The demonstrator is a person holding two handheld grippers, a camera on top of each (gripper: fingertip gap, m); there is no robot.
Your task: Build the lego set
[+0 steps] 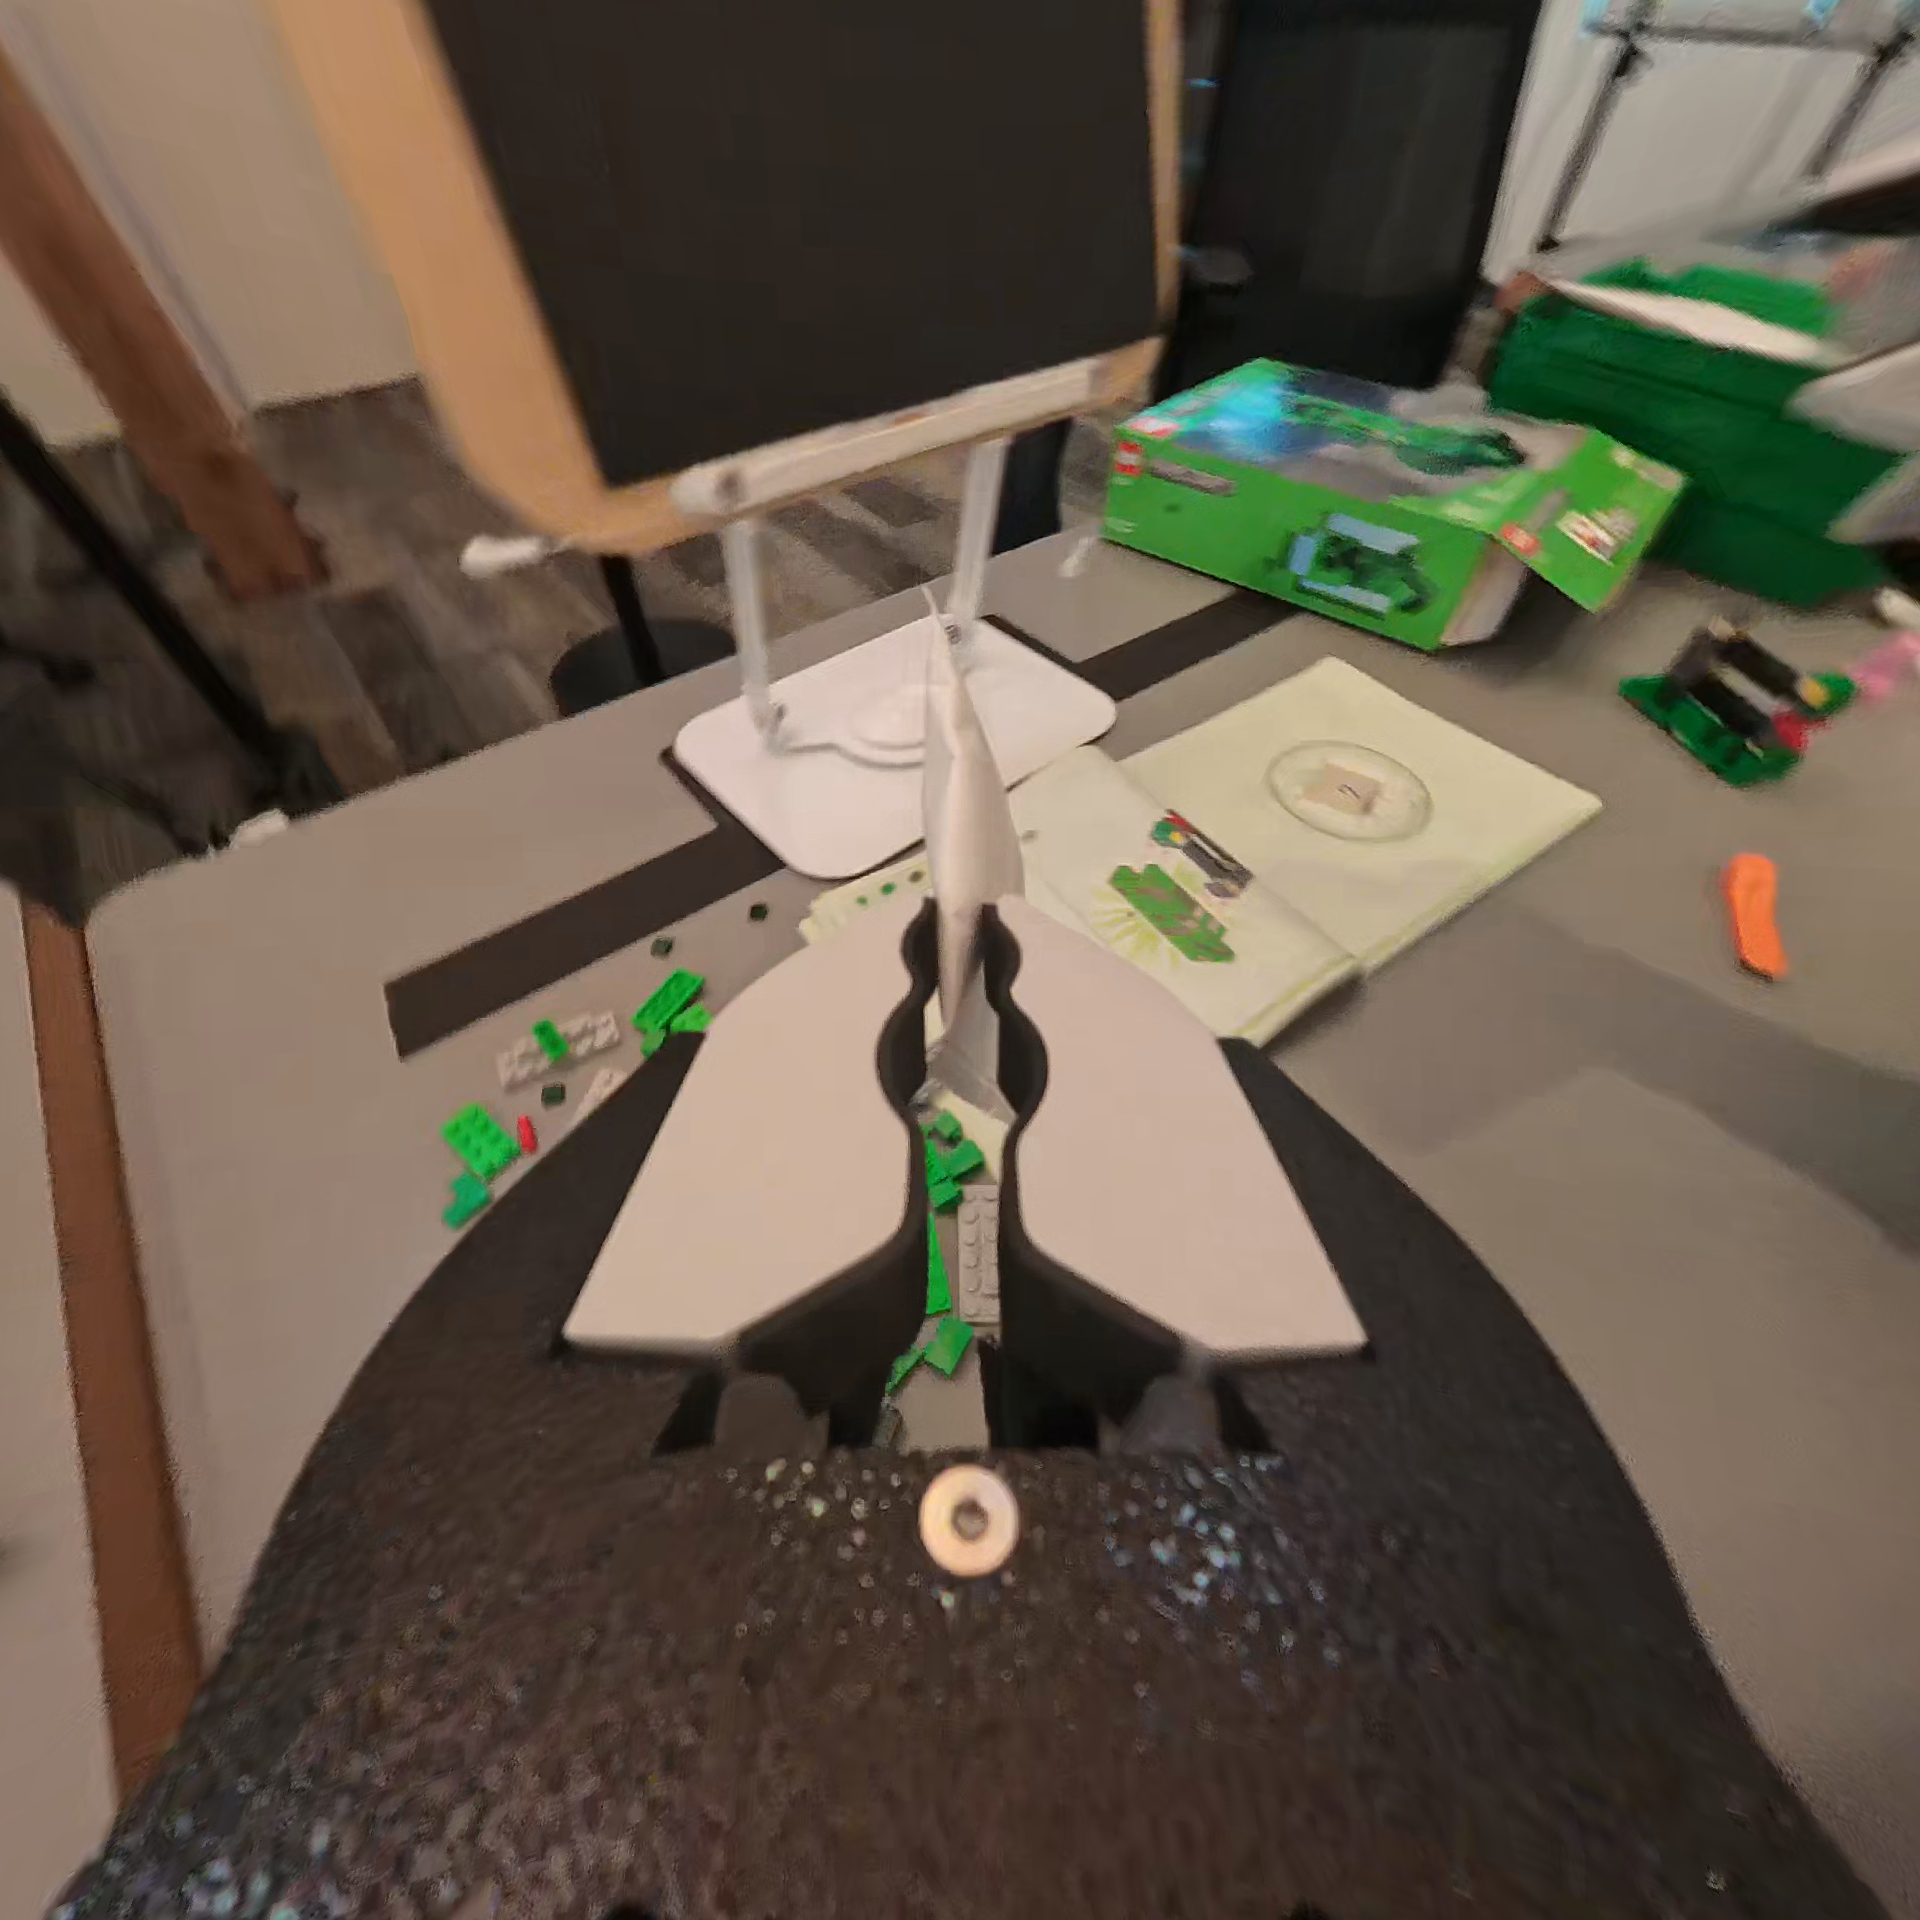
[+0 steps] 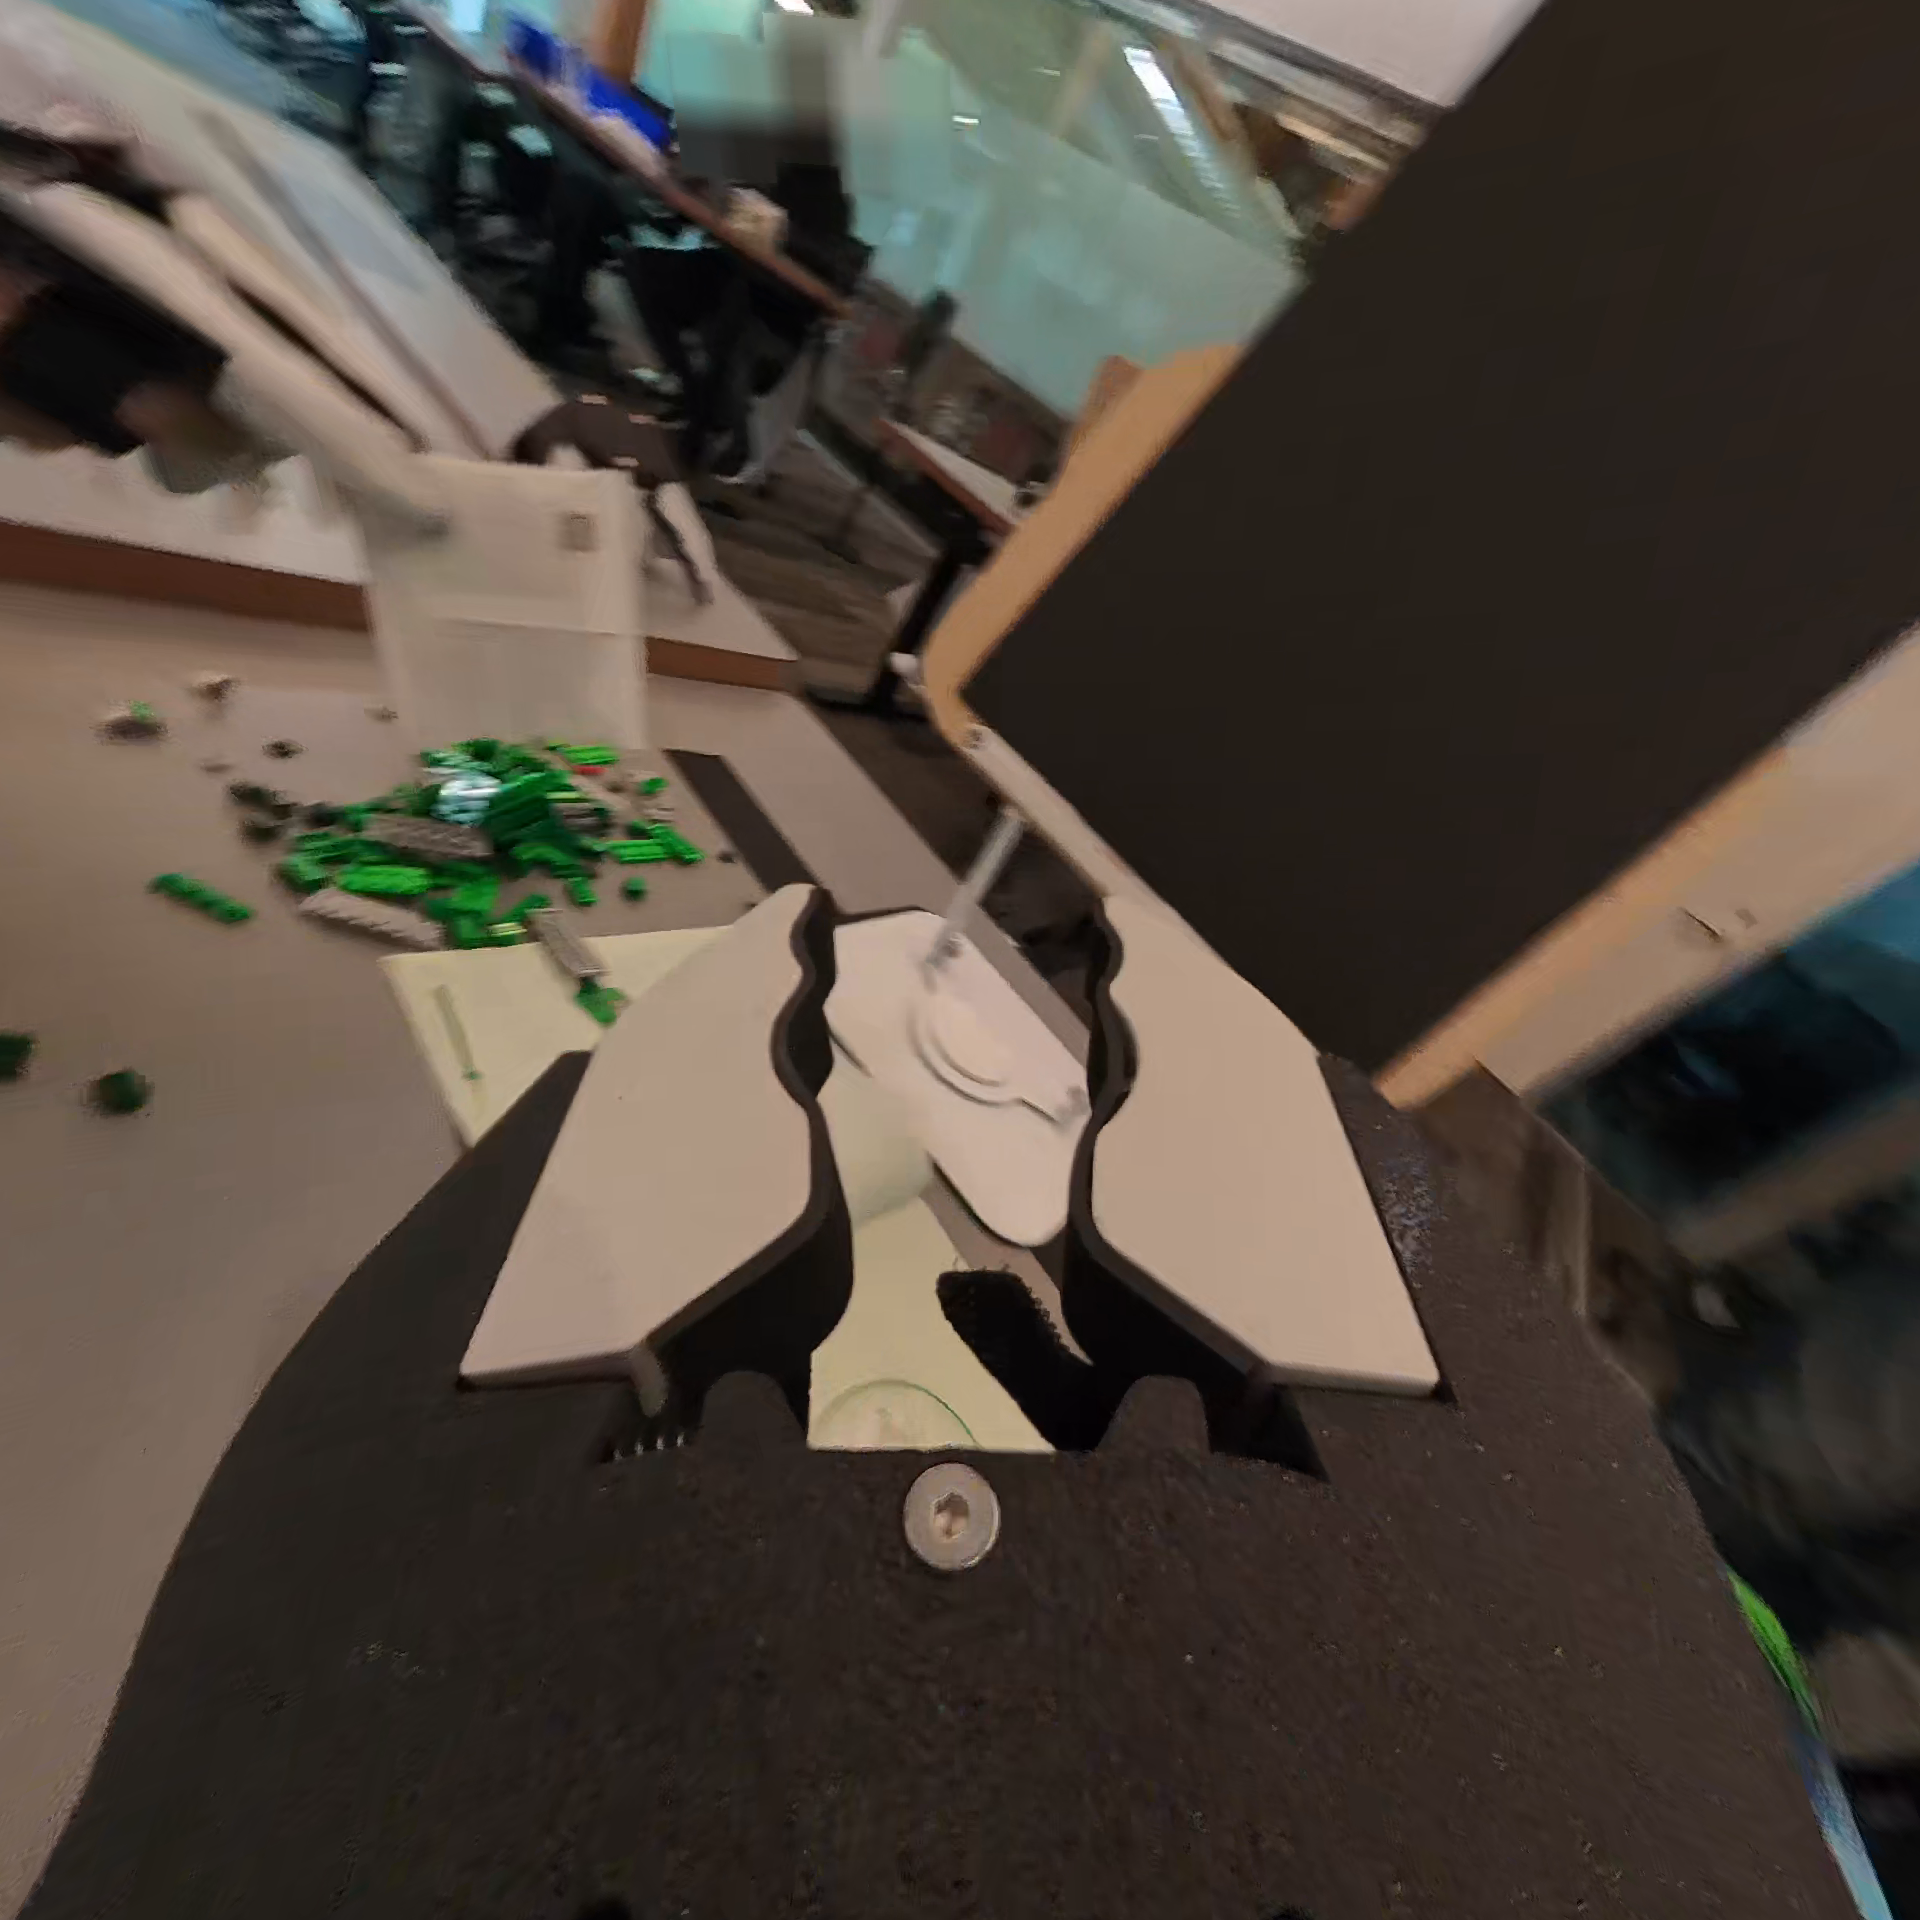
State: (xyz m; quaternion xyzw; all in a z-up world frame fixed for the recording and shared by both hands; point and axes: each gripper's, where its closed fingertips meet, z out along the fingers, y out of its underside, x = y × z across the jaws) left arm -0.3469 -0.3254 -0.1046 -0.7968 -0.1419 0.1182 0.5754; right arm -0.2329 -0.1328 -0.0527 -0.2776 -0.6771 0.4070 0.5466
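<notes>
A dark screen (image 1: 800,208) in a pale wooden frame stands on a white stand (image 1: 894,717) at the far side of the grey bench (image 1: 1455,1091), crossed by a black strip (image 1: 582,935). An orange tool (image 1: 1756,914) lies to the right. Beyond, blurred office desks (image 2: 727,239) and glass partitions (image 2: 1039,229).

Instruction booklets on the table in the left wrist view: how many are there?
1: an open instruction booklet lies right of the white stand base, before the green box. Others may be hidden behind the hand-held gripper.
</notes>
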